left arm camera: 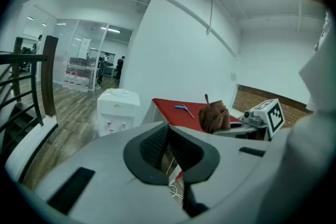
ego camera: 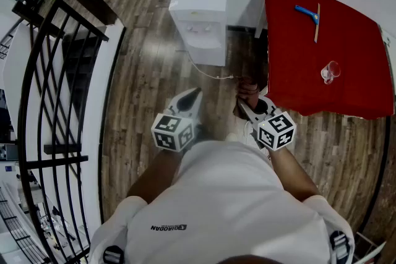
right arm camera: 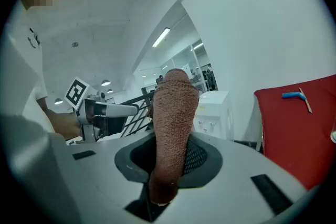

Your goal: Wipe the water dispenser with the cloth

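The white water dispenser (ego camera: pixel 199 18) stands on the wood floor against the wall, well ahead of both grippers; it also shows in the left gripper view (left arm camera: pixel 117 110) and the right gripper view (right arm camera: pixel 214 113). A brown cloth (right arm camera: pixel 172 123) sticks up from my right gripper (right arm camera: pixel 178 136), which is shut on it. In the head view the cloth (ego camera: pixel 247 94) is at the right gripper (ego camera: pixel 245 103), beside the red table's corner. My left gripper (ego camera: pixel 196 92) is held level with it, its jaws shut (left arm camera: pixel 168 126) and nothing between them.
A red-covered table (ego camera: pixel 346 89) stands to the right with a blue-handled tool (ego camera: pixel 307 12) and a clear cup (ego camera: pixel 330 71) on it. A black stair railing (ego camera: pixel 55 102) runs along the left. A white cable (ego camera: pixel 210 73) trails on the floor from the dispenser.
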`<state>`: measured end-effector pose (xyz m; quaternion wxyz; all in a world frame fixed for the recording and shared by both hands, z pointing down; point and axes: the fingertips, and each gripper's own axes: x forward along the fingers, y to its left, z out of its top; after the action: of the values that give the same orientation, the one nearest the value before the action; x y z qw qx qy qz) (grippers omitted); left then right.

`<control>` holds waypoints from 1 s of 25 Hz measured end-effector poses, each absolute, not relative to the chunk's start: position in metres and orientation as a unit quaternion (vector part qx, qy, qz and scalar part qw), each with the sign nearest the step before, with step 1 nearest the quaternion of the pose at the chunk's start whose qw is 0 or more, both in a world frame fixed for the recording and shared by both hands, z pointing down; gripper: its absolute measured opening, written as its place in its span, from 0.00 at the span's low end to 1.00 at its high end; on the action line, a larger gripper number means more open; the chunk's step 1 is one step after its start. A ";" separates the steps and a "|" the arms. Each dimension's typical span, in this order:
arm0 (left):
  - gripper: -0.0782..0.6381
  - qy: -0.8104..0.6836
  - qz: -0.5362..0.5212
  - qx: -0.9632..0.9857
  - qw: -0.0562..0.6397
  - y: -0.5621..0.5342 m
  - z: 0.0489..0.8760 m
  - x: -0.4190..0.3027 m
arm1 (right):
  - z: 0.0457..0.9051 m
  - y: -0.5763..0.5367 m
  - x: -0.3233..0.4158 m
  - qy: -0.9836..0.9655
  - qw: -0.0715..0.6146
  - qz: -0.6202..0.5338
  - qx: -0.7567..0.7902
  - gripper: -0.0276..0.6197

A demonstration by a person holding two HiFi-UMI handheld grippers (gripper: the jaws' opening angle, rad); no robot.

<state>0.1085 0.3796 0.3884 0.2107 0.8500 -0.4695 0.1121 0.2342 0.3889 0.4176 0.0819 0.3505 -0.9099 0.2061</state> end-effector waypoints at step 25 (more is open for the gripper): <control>0.11 -0.456 0.123 0.856 0.208 0.370 0.388 0.124 | 0.423 0.389 0.235 -0.911 0.065 0.244 0.326 0.18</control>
<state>0.1237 0.3698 0.3881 0.2084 0.8564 -0.4561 0.1229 0.2351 0.3888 0.4227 0.0649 0.3258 -0.9111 0.2440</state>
